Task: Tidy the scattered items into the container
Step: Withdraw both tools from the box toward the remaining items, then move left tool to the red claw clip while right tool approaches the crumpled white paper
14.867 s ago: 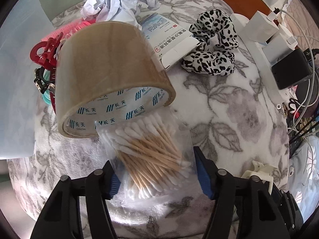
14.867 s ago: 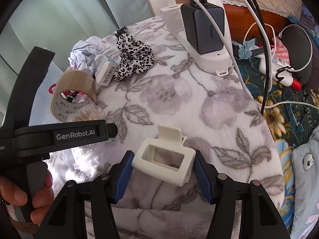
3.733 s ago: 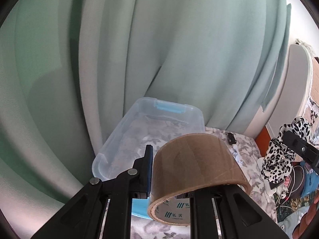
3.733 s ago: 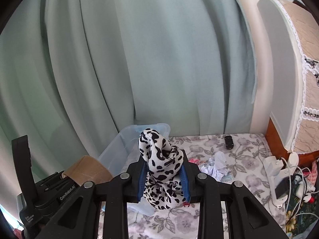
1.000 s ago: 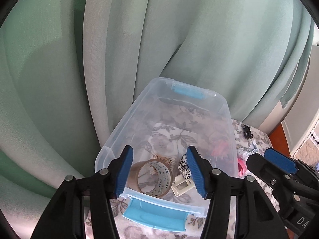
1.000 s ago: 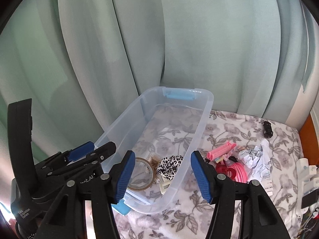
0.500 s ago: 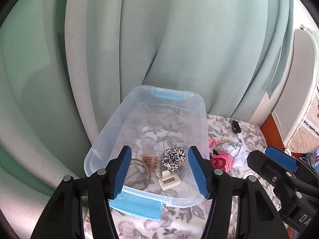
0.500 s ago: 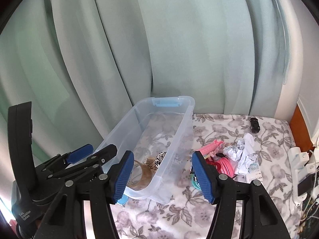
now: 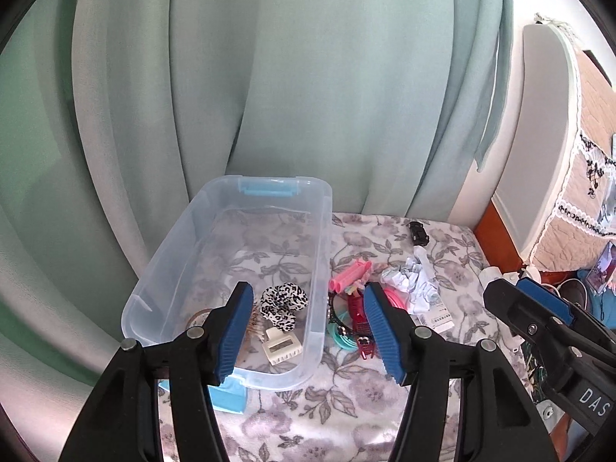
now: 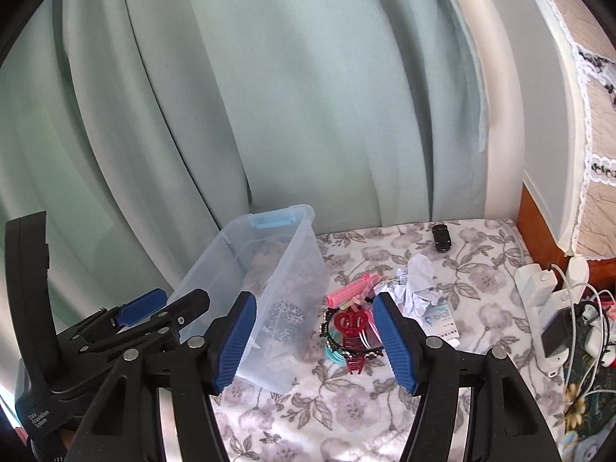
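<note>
My left gripper (image 9: 308,331) hangs open and empty; my right gripper (image 10: 313,340) is opening, nothing between its pads. The clear container (image 9: 323,231) at the floral blanket's (image 9: 346,396) left edge holds a leopard scrunchie (image 9: 284,302) and white claw clip (image 9: 281,346); a red clip (image 10: 351,321) lies just beside it.

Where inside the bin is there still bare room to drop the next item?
The clear bin's far half, toward its blue latch, is bare. The near end is crowded: leopard scrunchie, cream hair claw, tape roll.

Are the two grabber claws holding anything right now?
No. The left gripper is open and empty; the right gripper's jaws are opening with nothing between them.
</note>
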`<action>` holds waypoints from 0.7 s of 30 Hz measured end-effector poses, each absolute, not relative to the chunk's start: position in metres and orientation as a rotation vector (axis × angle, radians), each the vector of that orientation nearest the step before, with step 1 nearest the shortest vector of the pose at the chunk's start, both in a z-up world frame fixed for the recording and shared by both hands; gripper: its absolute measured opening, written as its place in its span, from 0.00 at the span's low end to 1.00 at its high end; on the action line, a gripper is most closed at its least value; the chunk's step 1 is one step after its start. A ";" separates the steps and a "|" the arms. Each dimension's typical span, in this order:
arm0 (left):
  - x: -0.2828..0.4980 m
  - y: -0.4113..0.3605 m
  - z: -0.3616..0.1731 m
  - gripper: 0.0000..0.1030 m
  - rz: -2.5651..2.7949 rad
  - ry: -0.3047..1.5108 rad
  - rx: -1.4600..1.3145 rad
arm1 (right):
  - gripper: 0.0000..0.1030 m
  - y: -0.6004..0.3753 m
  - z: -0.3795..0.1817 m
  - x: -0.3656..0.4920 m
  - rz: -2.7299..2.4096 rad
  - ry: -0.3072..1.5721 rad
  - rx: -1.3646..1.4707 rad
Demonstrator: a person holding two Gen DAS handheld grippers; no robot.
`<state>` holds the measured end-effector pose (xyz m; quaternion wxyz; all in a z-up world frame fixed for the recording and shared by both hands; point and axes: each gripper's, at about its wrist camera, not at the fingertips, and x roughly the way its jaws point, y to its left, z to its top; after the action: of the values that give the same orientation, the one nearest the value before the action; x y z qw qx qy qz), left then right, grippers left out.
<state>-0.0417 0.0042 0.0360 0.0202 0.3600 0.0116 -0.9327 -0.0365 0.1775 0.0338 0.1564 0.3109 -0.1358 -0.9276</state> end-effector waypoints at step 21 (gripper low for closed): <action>-0.048 0.089 0.000 0.59 -2.904 -0.128 1.346 | 0.67 0.273 -0.006 -0.029 -2.740 -0.622 1.019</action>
<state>-0.0483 0.0887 -0.0004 -0.0311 0.4200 -0.0400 -0.9061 -0.0290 0.2729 -0.0063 0.0766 0.3400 -0.2074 -0.9141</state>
